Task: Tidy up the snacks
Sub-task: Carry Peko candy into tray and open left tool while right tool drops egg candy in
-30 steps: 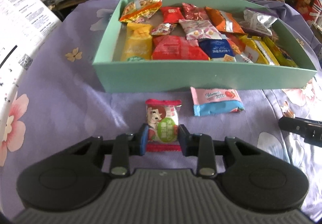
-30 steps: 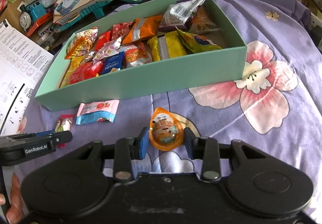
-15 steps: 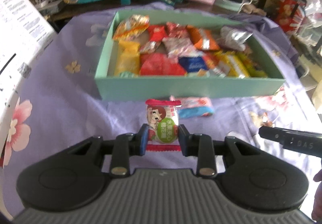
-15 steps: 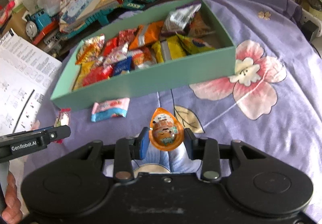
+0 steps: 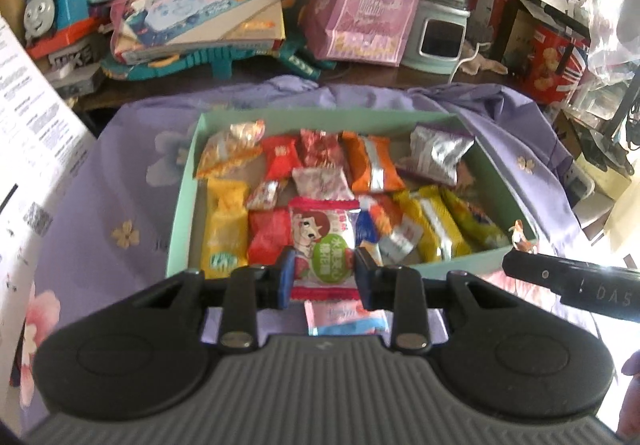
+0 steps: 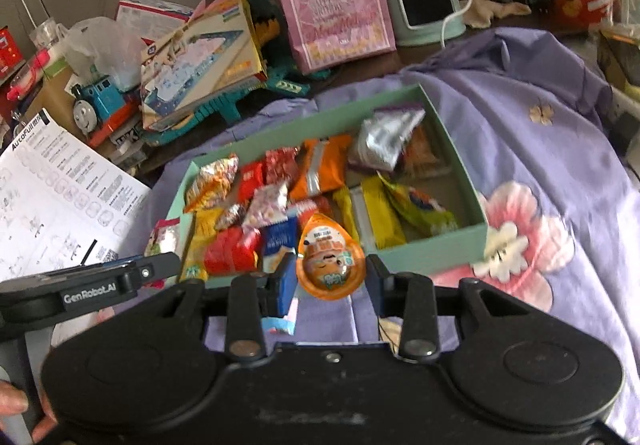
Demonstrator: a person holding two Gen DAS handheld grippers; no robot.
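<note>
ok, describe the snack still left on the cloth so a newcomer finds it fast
Start at the mint-green box on the purple floral cloth. Just outside its near wall lies a pink-and-blue packet, the only snack neither in the box nor held in fingers.

pink-and-blue packet (image 5: 346, 319) mostly hidden from me behind left gripper (image 5: 323, 273) body; only corner (image 6: 280, 323) shows in right view. print on candy packet (image 5: 323, 245) too blurred for me to read. instruction sheet (image 6: 60, 197) cut by frame edge. box (image 5: 182, 205) near wall hidden by held snack.
</note>
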